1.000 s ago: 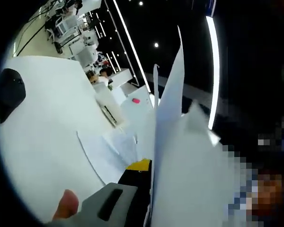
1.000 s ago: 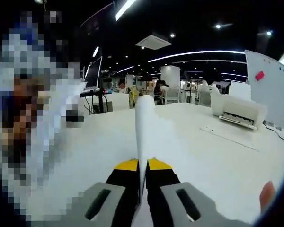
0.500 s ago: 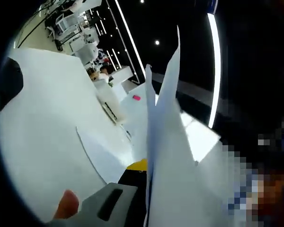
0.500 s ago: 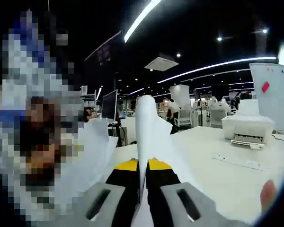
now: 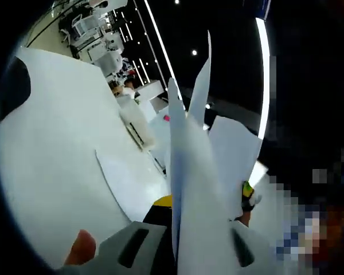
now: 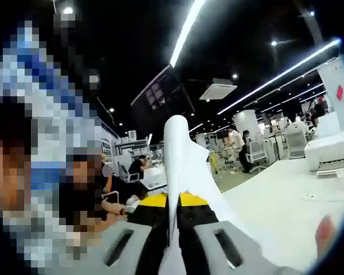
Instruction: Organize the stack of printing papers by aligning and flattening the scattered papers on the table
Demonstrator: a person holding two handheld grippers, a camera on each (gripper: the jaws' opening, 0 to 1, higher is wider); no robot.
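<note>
both my claws, left claw (image 5: 173,229) and right claw (image 6: 172,229), were clamped on the papers (image 5: 189,172). i had lifted them higher off the worktop (image 5: 57,149), so they still needed tapping straight.

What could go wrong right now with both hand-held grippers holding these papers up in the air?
1. In the left gripper view, the papers fan out unevenly from the left hand-held gripper, so a loose sheet may slip free.
2. The right hand-held gripper pinches the sheets by one edge; the paper curves over and could crease or tear if pulled.
3. One sheet lies apart on the table and may be left out of the stack.
</note>
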